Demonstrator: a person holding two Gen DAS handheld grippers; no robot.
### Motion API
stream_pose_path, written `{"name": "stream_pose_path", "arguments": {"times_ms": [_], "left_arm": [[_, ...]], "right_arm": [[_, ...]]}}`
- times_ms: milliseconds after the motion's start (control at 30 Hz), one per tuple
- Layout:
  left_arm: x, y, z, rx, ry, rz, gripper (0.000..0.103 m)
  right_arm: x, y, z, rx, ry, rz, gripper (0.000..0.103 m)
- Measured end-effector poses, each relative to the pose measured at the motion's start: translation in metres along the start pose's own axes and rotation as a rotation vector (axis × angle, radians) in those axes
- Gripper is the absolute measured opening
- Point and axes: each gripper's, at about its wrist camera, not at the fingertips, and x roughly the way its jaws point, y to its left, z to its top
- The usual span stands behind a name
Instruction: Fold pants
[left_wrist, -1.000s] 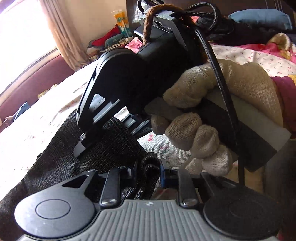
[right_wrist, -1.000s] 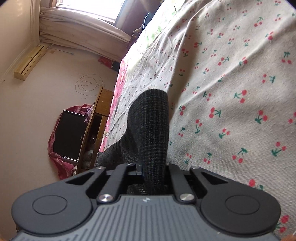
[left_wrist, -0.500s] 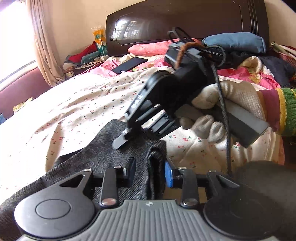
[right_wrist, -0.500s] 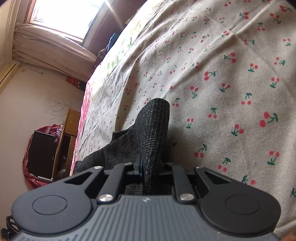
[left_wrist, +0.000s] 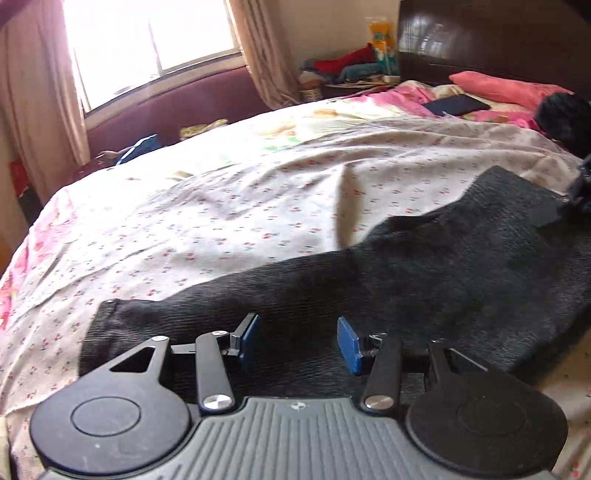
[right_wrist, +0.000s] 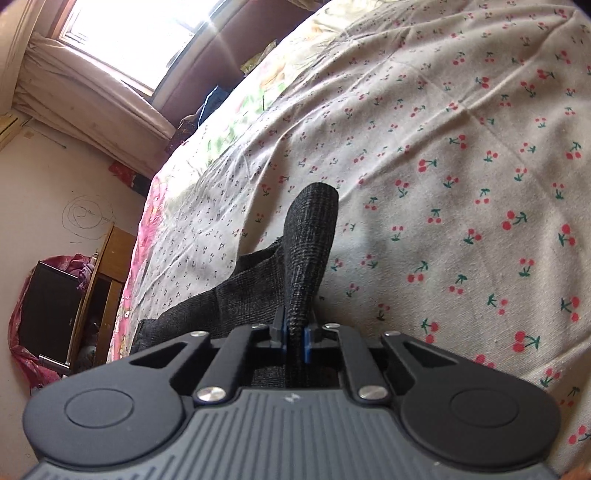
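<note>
My left gripper (left_wrist: 298, 341) opens, nothing between its pads, above the pants (left_wrist: 424, 273); my right gripper (right_wrist: 294, 332) clamps a fold, the pinched part hidden.

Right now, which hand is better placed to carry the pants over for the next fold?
Right. The right tongs are closing on a pinched ridge of the pants, so they already hold fabric. The left tongs are opening above the cloth and grip nothing.

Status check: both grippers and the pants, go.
Left gripper jaws opening, nothing between them. Right gripper jaws closing, pinching a fold of the pants. Pants spread on the bedsheet; nothing in the way.
</note>
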Motion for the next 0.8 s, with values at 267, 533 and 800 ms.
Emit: {"name": "stream_pose_path", "arguments": {"times_ms": [267,533,800], "left_arm": [[0.027,0.046,-0.027,-0.041,0.084,0.011,0.063],[-0.007,0.09,-0.053,-0.159,0.087,0.004,0.063],[-0.033,0.11,-0.075,-0.226,0.037,-0.081,0.064]], "right_arm": [[0.025,0.102,0.005,-0.128,0.024,0.032,0.009],[0.116,0.191,-0.029,-0.24,0.144,0.127,0.009],[0.195,0.234,-0.063,-0.277,0.186,0.062,0.01]]}}
